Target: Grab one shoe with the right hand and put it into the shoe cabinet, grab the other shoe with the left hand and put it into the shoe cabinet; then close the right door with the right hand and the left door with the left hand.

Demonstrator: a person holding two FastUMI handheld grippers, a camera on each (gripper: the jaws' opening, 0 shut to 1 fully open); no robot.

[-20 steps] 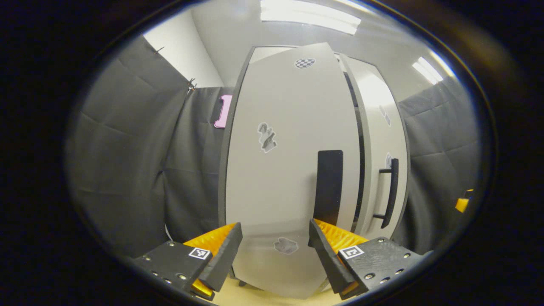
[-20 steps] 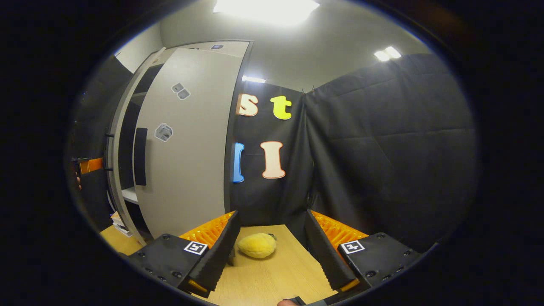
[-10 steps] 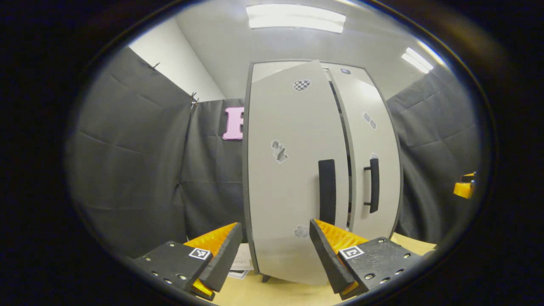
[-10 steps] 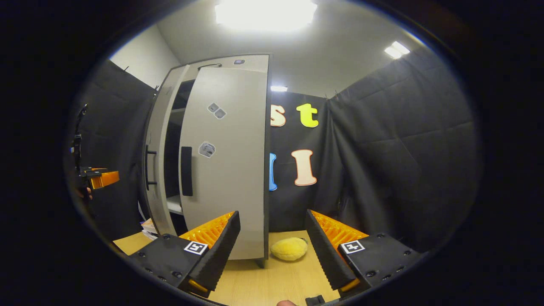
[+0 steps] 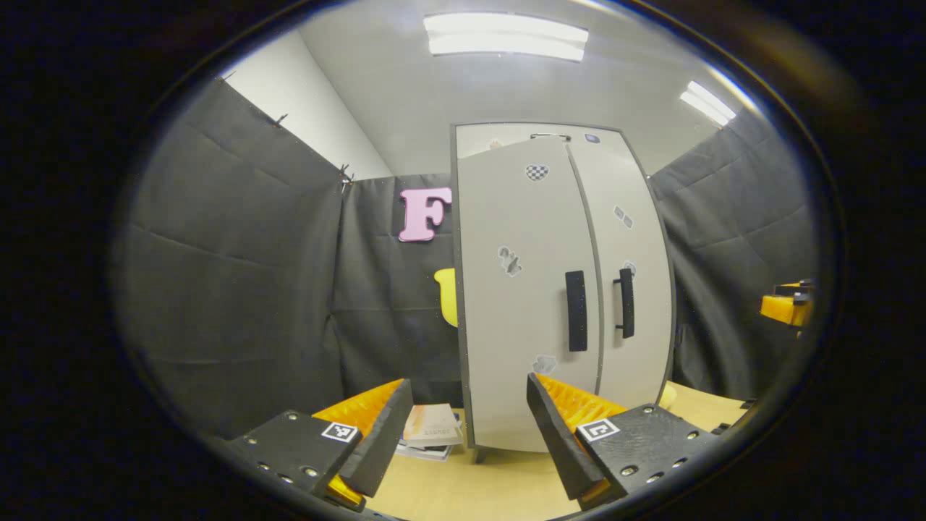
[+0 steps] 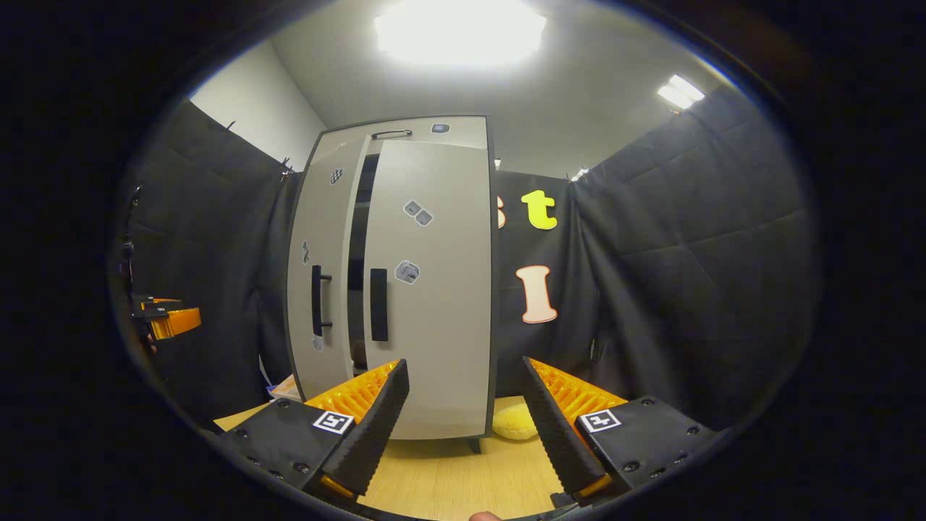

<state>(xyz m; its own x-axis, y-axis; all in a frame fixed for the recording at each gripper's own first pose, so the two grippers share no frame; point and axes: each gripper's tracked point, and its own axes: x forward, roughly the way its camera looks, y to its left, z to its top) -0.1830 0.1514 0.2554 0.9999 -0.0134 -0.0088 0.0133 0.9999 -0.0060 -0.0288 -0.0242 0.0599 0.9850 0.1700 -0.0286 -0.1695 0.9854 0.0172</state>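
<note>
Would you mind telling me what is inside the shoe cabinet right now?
Little shows. In the right gripper view the cabinet has a dark gap between its nearly shut doors. The doors cover the rest, so no shoes can be made out.

Both views are bright overhead and dim toward the sides. In the left gripper view a long ceiling light [image 5: 506, 36] glows at the top of the frame, with a second strip [image 5: 707, 103] at upper right. In the right gripper view the ceiling panel [image 6: 460, 30] at top centre is blown out to white glare. The pale cabinet [image 6: 427, 289] is evenly lit and sharp, while the black curtain [image 6: 673, 275] soaks up light. Fisheye distortion bows the cabinet's straight edges, and the outer edges darken and soften. The tabletop [image 6: 463, 485] shows soft shadows.
</note>
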